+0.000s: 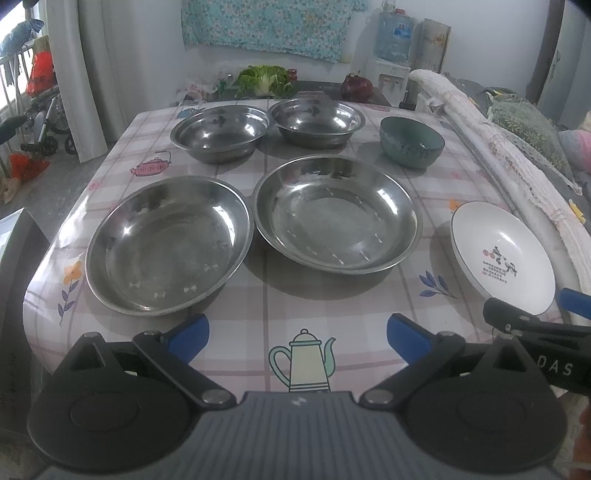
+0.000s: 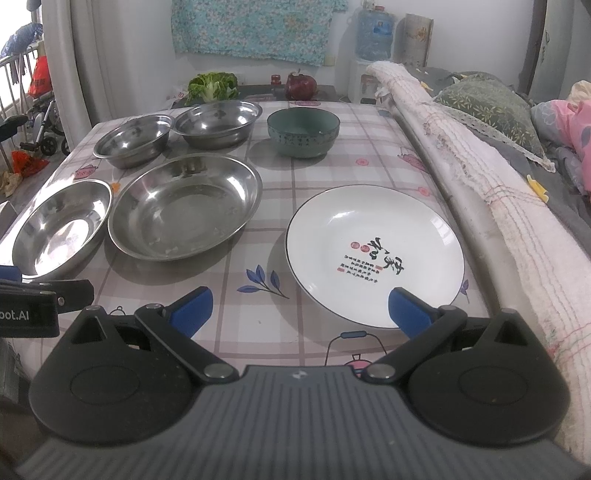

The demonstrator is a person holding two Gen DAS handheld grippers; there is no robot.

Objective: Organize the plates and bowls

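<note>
Six dishes are laid out on the worktop (image 1: 236,295), none stacked. Two wide steel plates sit side by side in the near row, the left steel plate (image 1: 168,243) and the right steel plate (image 1: 338,212) almost touching at the rims. Behind them two smaller steel bowls (image 1: 221,131) stand in the far row, with a green bowl (image 2: 303,131) to their right. A white plate (image 2: 373,254) lies near the right edge, just in front of the right gripper (image 2: 301,314).

Both the left gripper (image 1: 297,332) and the right one are held wide open and empty, low over the near edge.

The steel pieces are judged light, stiff and slippery; a pinch across the thin rim is likely the surest hold. The white plate and green bowl look ceramic, so heavier and breakable, and are best taken at the near rim and set down softly.

The worktop is covered with a glossy checked cloth printed with teapots and flowers, likely slick under metal. Along the right side a bed (image 2: 498,155) with rolled bedding is seen; a cabbage (image 1: 262,79) and a water bottle (image 1: 393,35) stand beyond the far edge.
</note>
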